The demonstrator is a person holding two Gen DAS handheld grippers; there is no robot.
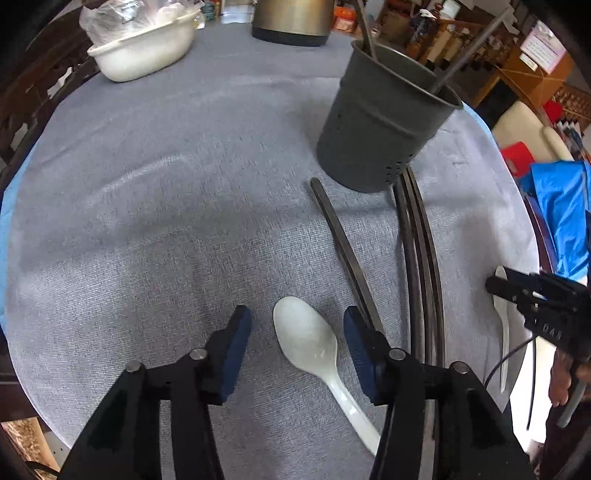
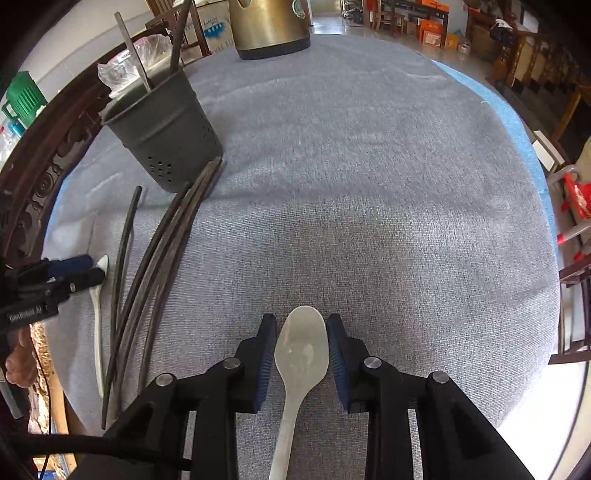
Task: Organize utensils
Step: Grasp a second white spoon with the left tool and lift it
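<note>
You had both grippers spread, left gripper (image 1: 297, 332) straddling one white spoon (image 1: 306, 338), right gripper (image 2: 301, 347) another white spoon (image 2: 301, 350), lined up for pickup toward the holder (image 1: 384, 125).

Spoon handle (image 2: 284, 435) cut off at bottom edge; kettle (image 1: 291, 18) top cropped.

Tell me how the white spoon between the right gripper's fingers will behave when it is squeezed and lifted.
The white spoon looks like thin glossy plastic, so probably light and a bit slippery against the pads. The right gripper brackets its rounded bowl, which may squirt out or pivot when pinched. Its long handle trails back, so it will likely droop or swing.
</note>
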